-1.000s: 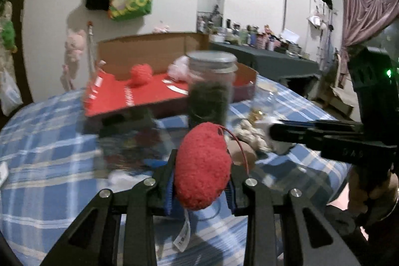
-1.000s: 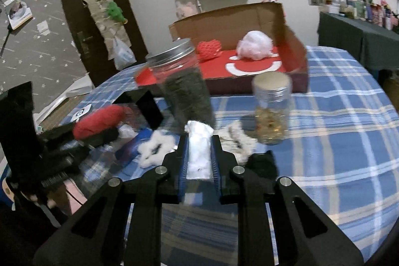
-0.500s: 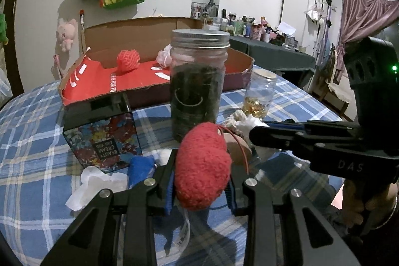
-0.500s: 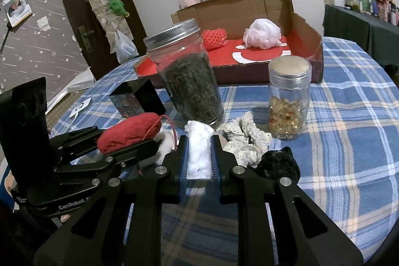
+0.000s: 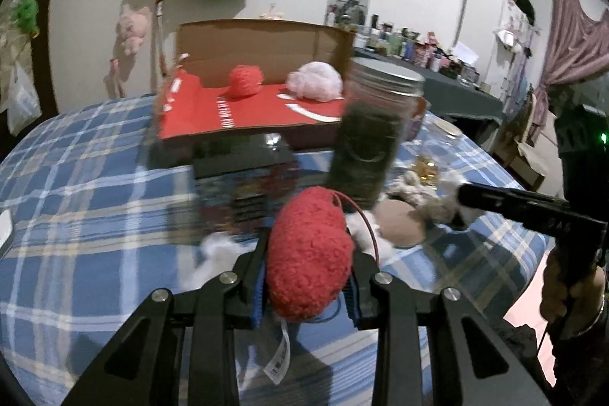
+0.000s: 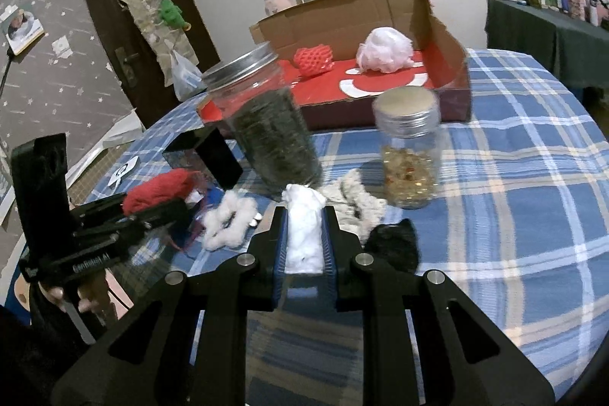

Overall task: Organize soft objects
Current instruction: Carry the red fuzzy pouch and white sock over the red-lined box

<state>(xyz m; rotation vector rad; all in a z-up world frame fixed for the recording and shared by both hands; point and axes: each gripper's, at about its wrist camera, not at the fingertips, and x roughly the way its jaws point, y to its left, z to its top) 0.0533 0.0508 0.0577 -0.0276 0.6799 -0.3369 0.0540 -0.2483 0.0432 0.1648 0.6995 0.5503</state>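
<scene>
We've got the left gripper (image 5: pixel 307 282) clamped on a red plush (image 5: pixel 308 253), w/ the cardboard box (image 5: pixel 262 37) well ahead of it. Right gripper (image 6: pixel 304 246) pinches a white fluffy piece (image 6: pixel 303 234); black tuft (image 6: pixel 394 244) just right, on the desk (image 6: pixel 514 185).

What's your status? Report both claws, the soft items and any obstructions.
Left claw shut on red plush. Right claw shut on white fluff. Big jar and black box stand before the cardboard box.
</scene>
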